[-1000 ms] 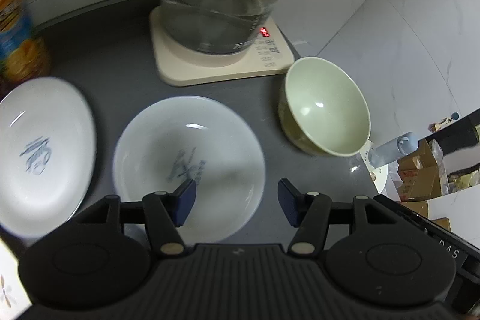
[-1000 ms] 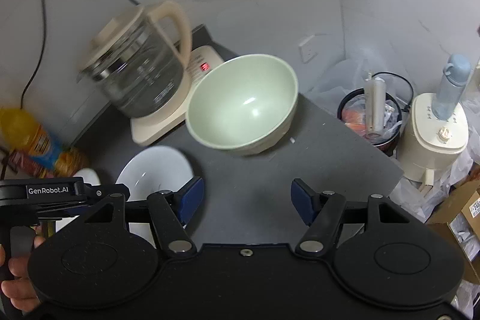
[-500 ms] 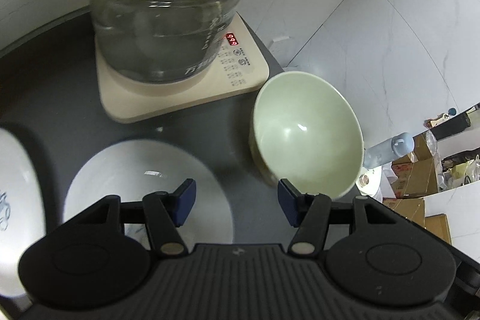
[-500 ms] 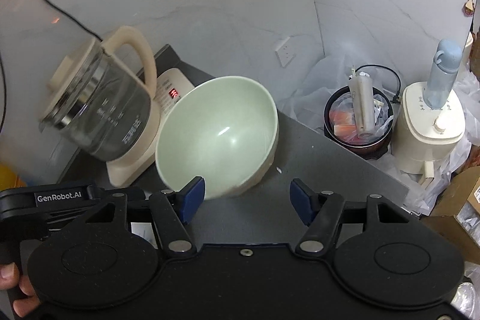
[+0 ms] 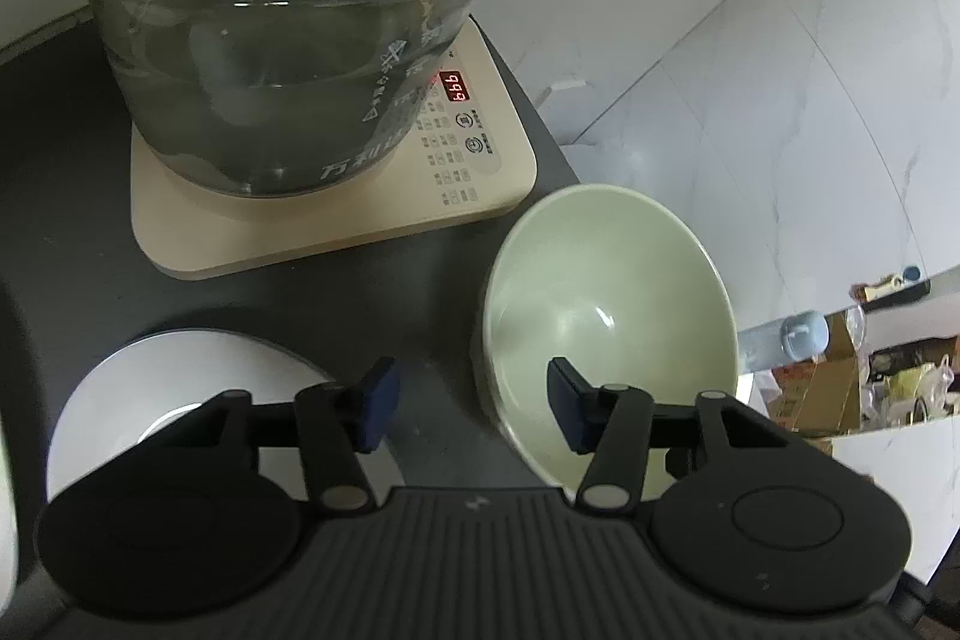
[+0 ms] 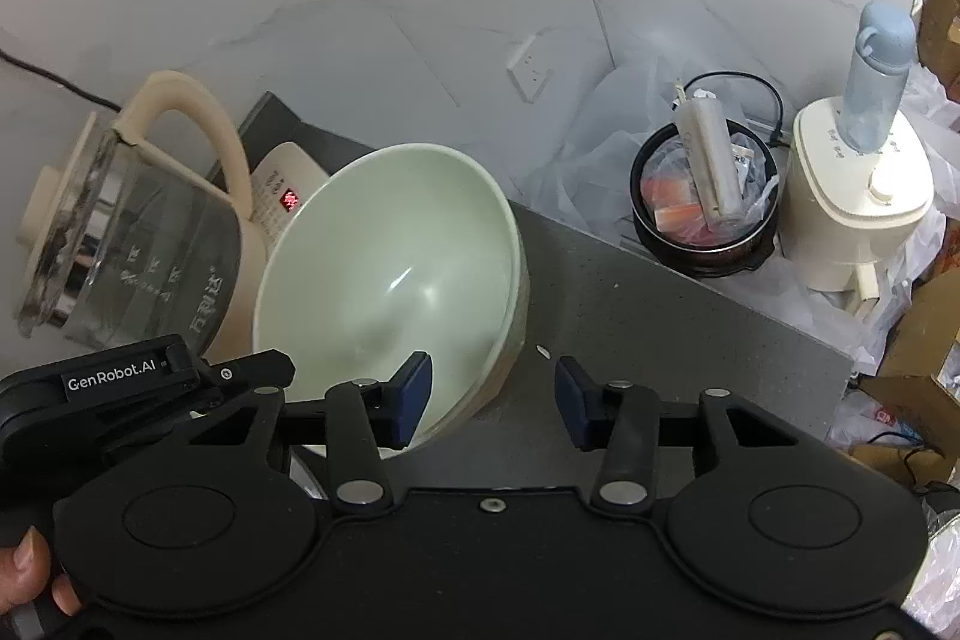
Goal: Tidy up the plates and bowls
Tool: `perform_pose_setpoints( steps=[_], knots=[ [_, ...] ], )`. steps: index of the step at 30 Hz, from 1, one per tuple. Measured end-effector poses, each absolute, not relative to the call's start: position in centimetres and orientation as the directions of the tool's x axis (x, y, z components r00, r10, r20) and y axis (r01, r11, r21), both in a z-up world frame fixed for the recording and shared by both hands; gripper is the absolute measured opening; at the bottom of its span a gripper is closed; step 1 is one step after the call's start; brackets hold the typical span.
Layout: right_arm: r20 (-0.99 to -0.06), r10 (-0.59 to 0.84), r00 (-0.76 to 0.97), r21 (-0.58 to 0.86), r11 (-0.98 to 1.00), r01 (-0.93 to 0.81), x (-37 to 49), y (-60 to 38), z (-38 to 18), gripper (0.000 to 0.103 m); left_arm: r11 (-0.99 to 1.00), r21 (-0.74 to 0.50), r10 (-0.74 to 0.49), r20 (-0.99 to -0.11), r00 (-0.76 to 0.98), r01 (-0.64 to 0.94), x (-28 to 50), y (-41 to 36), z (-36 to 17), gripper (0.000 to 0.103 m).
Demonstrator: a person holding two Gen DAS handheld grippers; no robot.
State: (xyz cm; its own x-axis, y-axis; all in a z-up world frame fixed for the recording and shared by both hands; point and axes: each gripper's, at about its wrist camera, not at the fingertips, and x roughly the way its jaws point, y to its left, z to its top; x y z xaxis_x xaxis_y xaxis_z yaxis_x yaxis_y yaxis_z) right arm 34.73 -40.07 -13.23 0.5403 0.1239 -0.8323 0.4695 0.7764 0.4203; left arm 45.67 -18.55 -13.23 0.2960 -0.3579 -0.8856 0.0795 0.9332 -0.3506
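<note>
Both grippers, left (image 5: 468, 412) and right (image 6: 492, 400), gape wide and empty at one green bowl (image 5: 606, 316).
The bowl stands on the counter (image 6: 660, 304) beside one kettle (image 5: 288, 40); one white plate (image 5: 168, 388) lies nearby.

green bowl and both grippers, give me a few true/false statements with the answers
1. The green bowl is empty. True.
2. The right gripper is shut on the bowl's rim. False: its jaws stand open, one pad over the bowl's near rim and the other outside it, nothing clamped.
3. The glass kettle sits on a beige base with a lit red display. True.
4. The left gripper holds the white plate. False: it is open, with the plate lying on the counter to its left.
5. The bowl is stacked on the white plate. False: it stands on the dark counter, apart from the plate.
</note>
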Motion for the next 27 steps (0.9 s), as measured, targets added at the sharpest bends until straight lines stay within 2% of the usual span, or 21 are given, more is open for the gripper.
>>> perform_pose_setpoints(
  steps=[5, 6, 9, 10, 12, 16, 27],
  knots=[
    [-0.842, 0.124, 0.525, 0.418, 0.766, 0.489, 35.4, -40.0, -13.9, 0.044, 0.937, -0.343, -0.346, -0.892, 0.291, 0.061, 46.1, -19.2, -14.2, 0.038],
    [-0.847, 0.121, 0.518, 0.411, 0.767, 0.493, 35.6, -40.0, -14.1, 0.043, 0.939, -0.340, -0.340, -0.895, 0.290, 0.055, 46.2, -19.3, -14.4, 0.033],
    [-0.856, 0.125, 0.501, 0.406, 0.762, 0.504, 35.8, -40.0, -14.8, 0.035, 0.937, -0.347, -0.342, -0.898, 0.276, 0.032, 46.4, -19.4, -15.3, 0.022],
    [-0.852, 0.134, 0.506, 0.417, 0.759, 0.501, 35.8, -40.0, -15.0, 0.029, 0.935, -0.355, -0.348, -0.897, 0.274, 0.023, 46.4, -19.4, -15.6, 0.021],
    [-0.843, 0.163, 0.513, 0.437, 0.763, 0.476, 36.1, -39.8, -14.9, 0.021, 0.920, -0.392, -0.381, -0.881, 0.281, 0.020, 46.3, -19.2, -15.6, 0.009],
    [-0.862, 0.140, 0.486, 0.381, 0.811, 0.443, 36.2, -38.8, -14.3, 0.020, 0.926, -0.378, -0.366, -0.888, 0.279, 0.015, 45.7, -19.2, -15.5, 0.008],
    [-0.844, 0.172, 0.508, 0.389, 0.849, 0.359, 34.7, -37.3, -11.5, 0.020, 0.933, -0.360, -0.342, -0.884, 0.320, 0.005, 42.7, -17.6, -12.8, 0.008]
  ],
)
